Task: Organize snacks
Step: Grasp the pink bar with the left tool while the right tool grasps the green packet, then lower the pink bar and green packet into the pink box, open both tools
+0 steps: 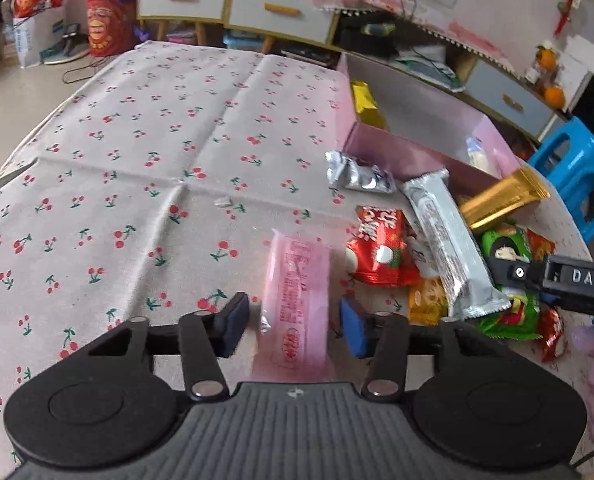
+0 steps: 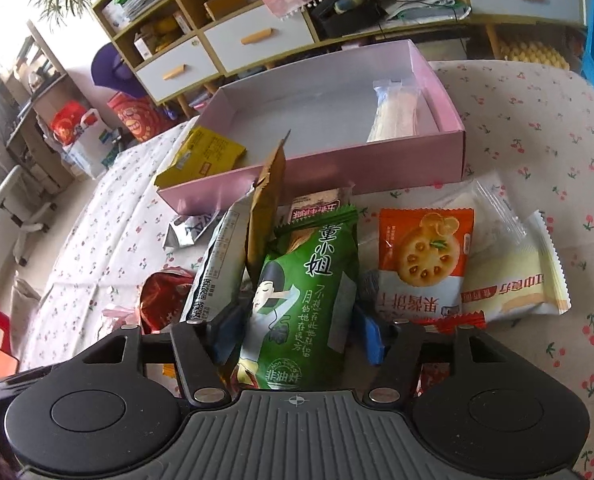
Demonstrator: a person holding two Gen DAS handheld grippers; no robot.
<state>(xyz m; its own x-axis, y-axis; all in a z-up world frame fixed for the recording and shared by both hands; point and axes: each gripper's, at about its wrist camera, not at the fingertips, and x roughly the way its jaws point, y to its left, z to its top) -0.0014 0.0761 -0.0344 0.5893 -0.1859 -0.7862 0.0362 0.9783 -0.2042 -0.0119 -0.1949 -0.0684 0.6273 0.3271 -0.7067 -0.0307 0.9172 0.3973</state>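
Observation:
My left gripper (image 1: 295,326) is open with its jaws on either side of a pink snack packet (image 1: 297,300) lying on the cherry-print tablecloth. My right gripper (image 2: 297,334) is open around a green snack bag (image 2: 305,304) in the snack pile. The pink box (image 2: 329,168) stands behind the pile and holds a yellow packet (image 2: 201,156) and a clear-wrapped cake (image 2: 393,116). In the left wrist view the box (image 1: 409,152) is at the right, with the right gripper (image 1: 553,280) over the pile.
The pile holds a silver bar (image 1: 449,240), a gold bar (image 1: 501,200), a red packet (image 1: 381,252), an orange cracker packet (image 2: 421,260) and a white wrapped cake (image 2: 513,260). A crumpled silver wrapper (image 1: 357,172) lies near the box. Cabinets and a blue stool (image 1: 577,176) stand behind the table.

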